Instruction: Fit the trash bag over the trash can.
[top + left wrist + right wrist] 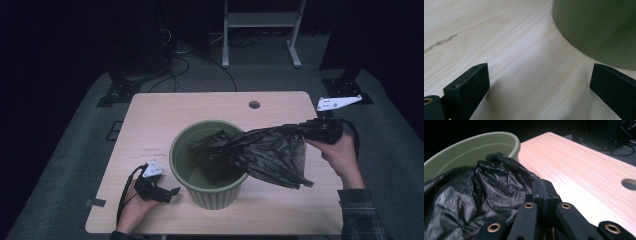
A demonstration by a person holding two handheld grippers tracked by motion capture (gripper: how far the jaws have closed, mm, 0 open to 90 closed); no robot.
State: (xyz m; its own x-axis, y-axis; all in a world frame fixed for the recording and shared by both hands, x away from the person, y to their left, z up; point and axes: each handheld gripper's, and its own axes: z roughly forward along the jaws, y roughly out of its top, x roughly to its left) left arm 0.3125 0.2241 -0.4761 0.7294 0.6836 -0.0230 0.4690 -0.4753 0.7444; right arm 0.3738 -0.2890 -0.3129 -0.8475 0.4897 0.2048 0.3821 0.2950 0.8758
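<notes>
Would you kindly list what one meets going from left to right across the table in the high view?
Left gripper → green bin → black plastic bag → right gripper.

A dim lab or studio. A lone wooden table [220, 107] stands on grey carpet [75, 145]. Cables [190, 60] and equipment stands [260, 30] sit behind it.

My black plastic bag [260, 152] is crumpled, stretched from inside the green bin [186, 165] out over its right rim. The round, ribbed bin stands upright mid-table.
</notes>
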